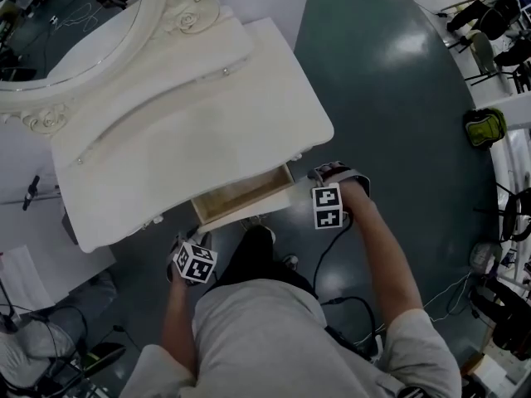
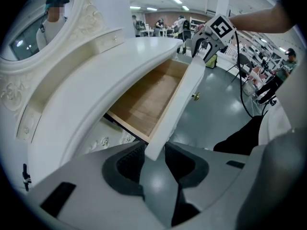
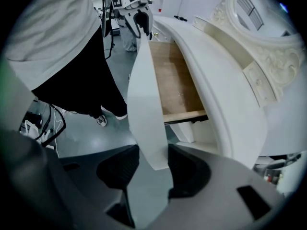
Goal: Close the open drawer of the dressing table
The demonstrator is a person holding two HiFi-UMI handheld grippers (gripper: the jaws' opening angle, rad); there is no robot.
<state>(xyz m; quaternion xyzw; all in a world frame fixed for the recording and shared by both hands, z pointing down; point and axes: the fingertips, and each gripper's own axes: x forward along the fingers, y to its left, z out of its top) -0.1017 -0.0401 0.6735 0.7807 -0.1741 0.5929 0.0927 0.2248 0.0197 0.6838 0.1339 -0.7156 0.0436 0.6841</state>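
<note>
Drawer: it is seen pulled out from under the top of the dressing table, on the side facing the person; its wooden bottom is exposed and nothing is seen inside.
Drawer front: the white panel stands well apart from the table's edge, so the closing is judged as not yet done. A small knob is seen on its outer face.
Left gripper: it is clenched on the left end of the drawer front, and the panel's corner is held between both pads.
Right gripper: it is clenched on the right end of the same panel, which fills the gap between the pads.
Done so far: the panel is taken at both ends.
What is left: the whole inward push, judged to be needed until the front sits flush under the top.
Surroundings: an oval mirror is mounted behind the top, and a dark glossy floor lies around the table.
</note>
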